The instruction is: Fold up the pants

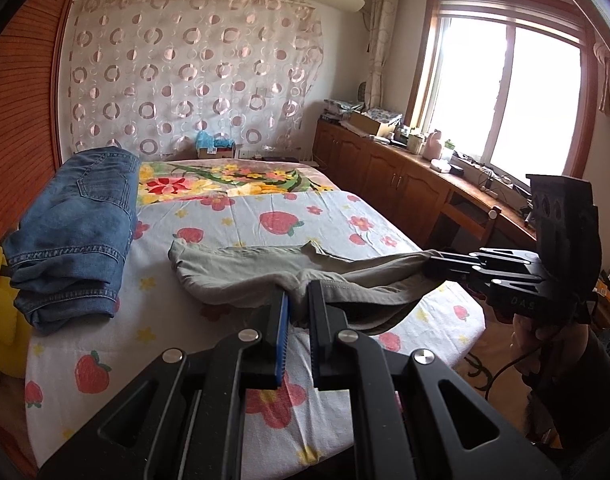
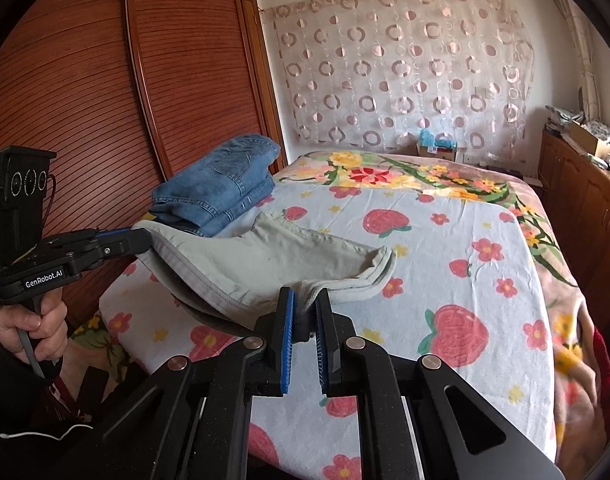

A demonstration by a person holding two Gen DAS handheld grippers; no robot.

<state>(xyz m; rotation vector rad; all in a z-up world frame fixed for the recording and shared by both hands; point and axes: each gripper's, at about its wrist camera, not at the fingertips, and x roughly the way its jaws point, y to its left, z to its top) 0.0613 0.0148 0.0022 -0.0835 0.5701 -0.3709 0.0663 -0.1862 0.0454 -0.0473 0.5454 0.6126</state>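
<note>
The grey-green pants (image 1: 265, 276) lay low in the frame's centre on the strawberry-print bedsheet (image 1: 325, 216), their long axis running left to right, one end lifted off the bed. The fabric looked limp, creased and doubled over, with stitched hems showing. The left gripper (image 1: 299, 300) and right gripper (image 2: 305, 308) were each clamped narrow on the cloth's near edge; folded jeans (image 1: 77, 224) sat at left.

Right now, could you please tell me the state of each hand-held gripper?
Left hand-held gripper: shut on the grey pants.
Right hand-held gripper: shut on the same pants.
</note>
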